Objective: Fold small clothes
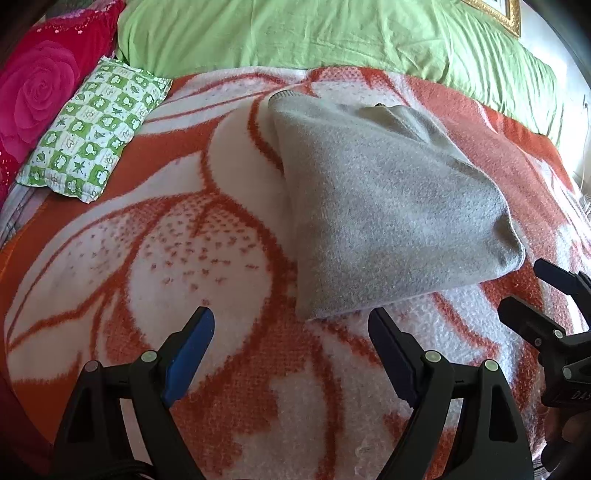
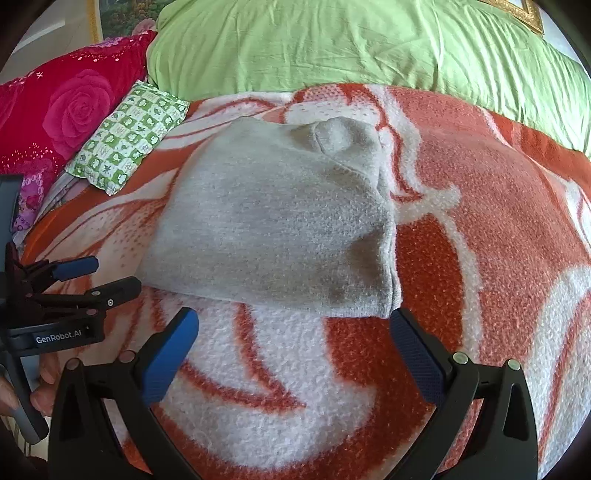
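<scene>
A grey knitted garment (image 1: 384,206) lies folded into a compact shape on the orange-and-white blanket; it also shows in the right wrist view (image 2: 280,229). My left gripper (image 1: 291,325) is open and empty, just in front of the garment's near left corner. My right gripper (image 2: 295,325) is open and empty, its fingers wide apart at the garment's near edge, the right pad close to the near right corner. Each gripper also shows in the other's view: the right one (image 1: 524,291) at the right edge, the left one (image 2: 107,277) at the left edge.
The orange-and-white blanket (image 2: 480,221) covers the bed. A green duvet (image 2: 351,44) lies along the back. A small green checked cushion (image 1: 92,129) and a red rose pillow (image 1: 37,81) lie at the back left. A gold picture frame (image 1: 495,11) hangs at top right.
</scene>
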`<action>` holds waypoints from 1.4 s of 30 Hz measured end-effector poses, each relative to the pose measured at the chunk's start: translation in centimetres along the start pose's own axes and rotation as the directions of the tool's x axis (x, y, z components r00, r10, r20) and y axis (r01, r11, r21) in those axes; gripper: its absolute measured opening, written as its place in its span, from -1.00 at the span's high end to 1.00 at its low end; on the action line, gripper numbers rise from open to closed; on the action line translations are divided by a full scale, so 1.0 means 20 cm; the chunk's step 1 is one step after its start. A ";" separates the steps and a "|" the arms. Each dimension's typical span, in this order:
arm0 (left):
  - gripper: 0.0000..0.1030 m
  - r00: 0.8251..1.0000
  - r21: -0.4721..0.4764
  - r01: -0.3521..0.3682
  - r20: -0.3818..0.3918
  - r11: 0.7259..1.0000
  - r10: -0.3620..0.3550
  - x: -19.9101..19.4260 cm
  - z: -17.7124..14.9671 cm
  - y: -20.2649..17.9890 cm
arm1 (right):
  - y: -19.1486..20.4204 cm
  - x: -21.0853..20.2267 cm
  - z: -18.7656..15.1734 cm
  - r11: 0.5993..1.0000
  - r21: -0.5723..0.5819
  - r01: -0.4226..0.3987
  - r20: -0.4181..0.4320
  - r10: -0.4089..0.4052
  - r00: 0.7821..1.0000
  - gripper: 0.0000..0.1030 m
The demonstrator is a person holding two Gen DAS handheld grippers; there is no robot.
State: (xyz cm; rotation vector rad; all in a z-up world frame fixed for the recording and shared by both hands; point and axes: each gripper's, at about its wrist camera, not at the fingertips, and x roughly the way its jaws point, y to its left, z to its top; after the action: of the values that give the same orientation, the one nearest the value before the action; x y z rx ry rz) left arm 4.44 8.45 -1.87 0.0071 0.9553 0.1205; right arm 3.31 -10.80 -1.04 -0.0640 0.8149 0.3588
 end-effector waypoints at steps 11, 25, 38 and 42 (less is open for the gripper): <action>-0.67 1.000 0.005 0.005 0.007 1.000 -0.005 -0.01 0.01 -0.01 | 0.00 -0.02 0.02 1.000 0.001 -0.002 0.009 0.002 1.000 -1.00; -0.67 1.000 0.013 0.010 0.007 1.000 -0.010 0.00 0.02 -0.01 | -0.01 -0.03 0.03 1.000 0.002 0.006 0.012 -0.006 1.000 -1.00; -0.67 1.000 0.013 0.014 0.004 1.000 -0.014 0.00 0.03 0.00 | -0.04 0.00 0.07 1.000 0.007 0.006 0.007 -0.006 1.000 -1.00; -0.67 1.000 0.017 0.018 0.009 1.000 -0.018 -0.01 0.03 -0.01 | -0.04 0.00 0.08 1.000 0.007 -0.001 0.007 0.001 1.000 -1.00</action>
State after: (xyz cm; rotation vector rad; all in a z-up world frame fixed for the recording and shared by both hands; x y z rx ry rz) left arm 4.94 8.25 -1.41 0.0148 0.9468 0.0953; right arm 4.59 -11.24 0.00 -0.0558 0.8088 0.3569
